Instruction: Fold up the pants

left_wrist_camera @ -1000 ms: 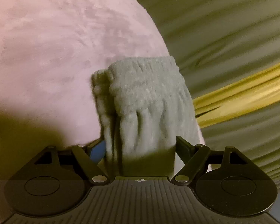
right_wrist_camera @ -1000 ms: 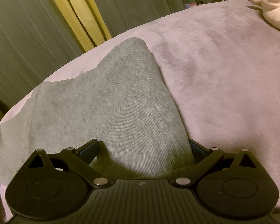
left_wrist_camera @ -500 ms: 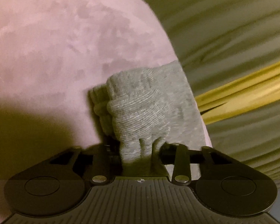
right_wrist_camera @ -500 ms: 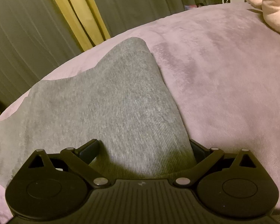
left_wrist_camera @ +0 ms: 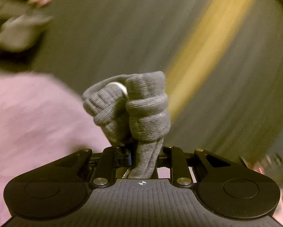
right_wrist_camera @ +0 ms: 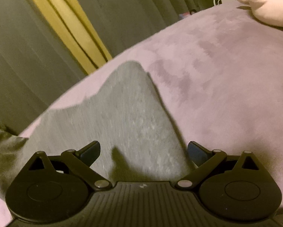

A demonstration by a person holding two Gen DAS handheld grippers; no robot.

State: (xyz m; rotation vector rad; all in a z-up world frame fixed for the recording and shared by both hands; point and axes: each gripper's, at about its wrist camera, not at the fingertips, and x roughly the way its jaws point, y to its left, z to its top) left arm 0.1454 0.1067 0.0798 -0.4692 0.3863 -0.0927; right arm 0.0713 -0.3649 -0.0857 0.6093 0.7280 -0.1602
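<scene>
Pants [right_wrist_camera: 122, 124] barely folded: left gripper [left_wrist_camera: 145, 157] clamps the bunched waistband at 12 o'clock; right gripper [right_wrist_camera: 143, 151] fingers spread wide, empty.

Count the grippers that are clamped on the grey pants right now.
1. The left gripper is shut on a bunched fold of the grey pants, lifted off the pink bed cover. The right gripper hangs open over the flat fabric, gripping nothing.

bare pink bedspread [right_wrist_camera: 226, 94] right of pants [right_wrist_camera: 126, 117]; curtain [right_wrist_camera: 37, 47] behind.
</scene>
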